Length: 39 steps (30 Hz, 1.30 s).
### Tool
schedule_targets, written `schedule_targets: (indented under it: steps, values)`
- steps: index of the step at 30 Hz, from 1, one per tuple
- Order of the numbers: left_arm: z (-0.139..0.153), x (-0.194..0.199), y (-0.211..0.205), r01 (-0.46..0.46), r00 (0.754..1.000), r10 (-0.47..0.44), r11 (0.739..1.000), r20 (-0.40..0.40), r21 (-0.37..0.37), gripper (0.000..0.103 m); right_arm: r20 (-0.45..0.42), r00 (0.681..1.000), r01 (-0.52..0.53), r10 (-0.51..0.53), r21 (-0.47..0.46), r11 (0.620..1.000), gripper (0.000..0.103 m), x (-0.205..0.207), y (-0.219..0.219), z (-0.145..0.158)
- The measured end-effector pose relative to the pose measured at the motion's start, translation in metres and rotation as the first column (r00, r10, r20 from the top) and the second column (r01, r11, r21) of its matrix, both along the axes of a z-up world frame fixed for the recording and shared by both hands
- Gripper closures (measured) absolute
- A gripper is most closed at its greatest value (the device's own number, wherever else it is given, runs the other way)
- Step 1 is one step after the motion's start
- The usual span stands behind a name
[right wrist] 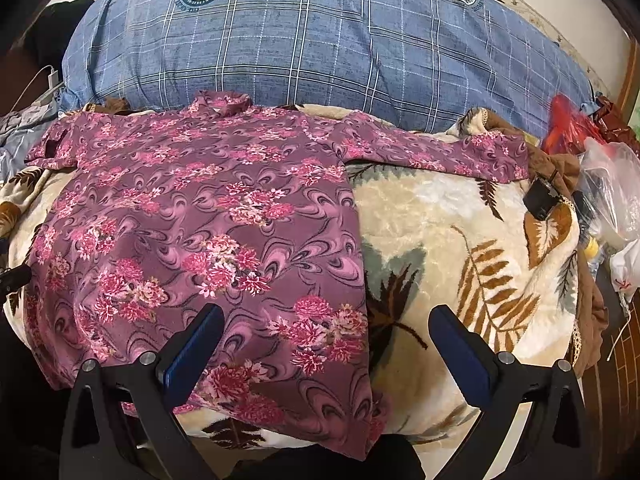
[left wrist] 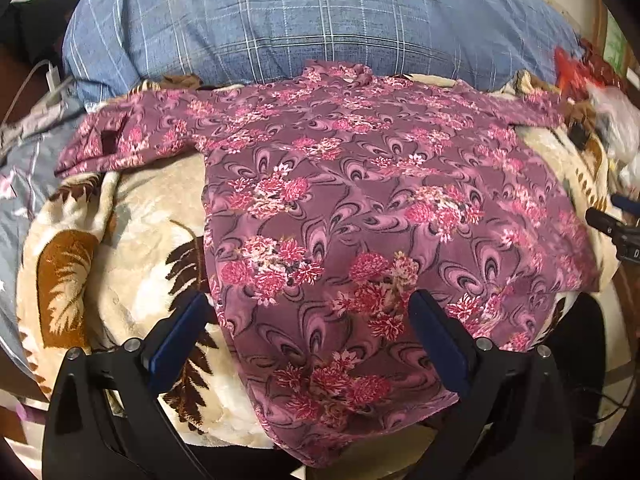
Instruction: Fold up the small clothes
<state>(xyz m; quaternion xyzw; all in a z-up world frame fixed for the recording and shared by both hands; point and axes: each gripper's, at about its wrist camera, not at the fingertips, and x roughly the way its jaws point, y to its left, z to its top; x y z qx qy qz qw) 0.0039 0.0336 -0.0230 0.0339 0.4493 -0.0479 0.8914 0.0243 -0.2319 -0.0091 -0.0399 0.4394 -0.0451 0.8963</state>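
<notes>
The floral top (left wrist: 360, 200) lies spread flat and face-down-or-up I cannot tell, collar away from the jaws and both sleeves stretched sideways, a layout that suits folding from the hem. It rests on a leaf-patterned blanket (right wrist: 460, 240) over the bed, with the blue plaid pillow (right wrist: 300, 48) beyond the collar. The left gripper (left wrist: 308, 324) hovers over the near left hem corner, jaws spread wide and holding nothing; the right gripper (right wrist: 326, 338) straddles the near right hem edge, jaws likewise spread and empty. Judging by this, both are lined up to pinch the hem.
</notes>
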Motion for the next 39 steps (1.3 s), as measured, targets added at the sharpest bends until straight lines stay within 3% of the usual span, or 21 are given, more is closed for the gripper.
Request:
schedule_targets:
  steps: [5,8,10,13,16,17,18,19,21,22,24,25,26,28,29,30,32,34,37,39]
  values:
    - [0.015,0.011,0.064,-0.145,0.989,0.144,0.984,-0.015,-0.104,0.002,0.017,0.997,0.074,-0.075,0.055,0.996,0.002,-0.006,-0.033,0.008]
    - [0.009,0.007,0.089,-0.194,0.981,0.189,0.975,-0.052,-0.110,0.002,-0.009,0.995,0.103,-0.102,0.105,0.989,0.002,-0.014,-0.059,0.005]
    - [-0.004,-0.001,0.088,-0.169,0.982,0.153,0.974,-0.111,-0.150,0.002,-0.026,0.994,0.109,-0.106,0.163,0.981,0.001,-0.020,-0.072,0.001]
    - [-0.026,-0.015,0.068,-0.077,0.981,0.027,0.964,-0.192,-0.256,0.003,-0.086,0.995,0.072,-0.047,0.315,0.946,0.001,-0.028,-0.086,-0.014]
    - [-0.038,-0.017,0.039,0.001,0.975,-0.057,0.968,-0.215,-0.252,0.007,-0.118,0.993,0.022,0.026,0.388,0.922,0.001,-0.031,-0.082,-0.029]
    - [-0.040,-0.016,0.032,0.017,0.974,-0.071,0.970,-0.217,-0.242,0.012,-0.122,0.992,0.010,0.041,0.389,0.921,0.001,-0.030,-0.080,-0.034]
    - [-0.043,-0.015,0.024,0.037,0.969,-0.095,0.969,-0.229,-0.244,0.035,-0.126,0.991,-0.001,0.054,0.386,0.922,0.001,-0.029,-0.077,-0.038]
    - [-0.047,-0.013,0.016,0.056,0.959,-0.123,0.965,-0.255,-0.256,0.070,-0.134,0.989,-0.010,0.067,0.384,0.923,0.002,-0.026,-0.074,-0.044]
    - [-0.049,-0.011,0.009,0.072,0.954,-0.133,0.972,-0.269,-0.226,0.102,-0.149,0.983,-0.033,0.104,0.416,0.909,0.007,-0.024,-0.069,-0.053]
    - [-0.048,-0.009,0.010,0.075,0.953,-0.141,0.968,-0.268,-0.240,0.103,-0.154,0.978,-0.062,0.142,0.434,0.899,0.016,-0.023,-0.064,-0.058]
    - [-0.041,-0.007,0.018,0.055,0.955,-0.132,0.959,-0.265,-0.277,0.103,-0.184,0.965,-0.101,0.184,0.386,0.917,0.041,-0.022,-0.054,-0.062]
    - [-0.031,-0.006,0.024,0.045,0.963,-0.114,0.961,-0.243,-0.272,0.103,-0.188,0.961,-0.124,0.205,0.369,0.921,0.081,-0.023,-0.052,-0.059]
    - [-0.021,-0.006,0.032,0.033,0.971,-0.095,0.962,-0.221,-0.270,0.103,-0.183,0.958,-0.134,0.223,0.402,0.906,0.090,-0.024,-0.052,-0.054]
    - [0.009,-0.009,0.053,0.007,0.986,-0.058,0.952,-0.158,-0.306,0.103,-0.073,0.971,-0.161,0.229,0.511,0.844,0.092,-0.035,-0.062,-0.019]
    - [0.020,-0.011,0.062,-0.003,0.991,-0.039,0.950,-0.130,-0.312,0.103,-0.014,0.974,-0.183,0.226,0.539,0.822,0.098,-0.041,-0.066,-0.001]
    - [0.030,-0.012,0.071,-0.017,0.994,-0.017,0.952,-0.109,-0.307,0.103,0.044,0.977,-0.198,0.211,0.564,0.802,0.098,-0.048,-0.072,0.018]
    - [0.034,-0.012,0.081,-0.023,0.994,-0.013,0.949,-0.111,-0.314,0.103,0.103,0.982,-0.190,0.161,0.606,0.772,0.099,-0.055,-0.084,0.039]
    - [0.019,-0.010,0.082,-0.040,0.990,-0.006,0.947,-0.141,-0.318,0.103,0.088,0.989,-0.151,0.122,0.619,0.771,0.099,-0.053,-0.092,0.035]
    - [-0.019,-0.008,0.076,-0.068,0.974,-0.004,0.947,-0.225,-0.314,0.099,-0.035,0.998,-0.018,0.046,0.573,0.819,0.099,-0.039,-0.096,-0.002]
    - [-0.040,-0.006,0.066,-0.072,0.958,-0.021,0.948,-0.286,-0.311,0.093,-0.105,0.994,0.050,0.014,0.584,0.810,0.093,-0.034,-0.101,-0.023]
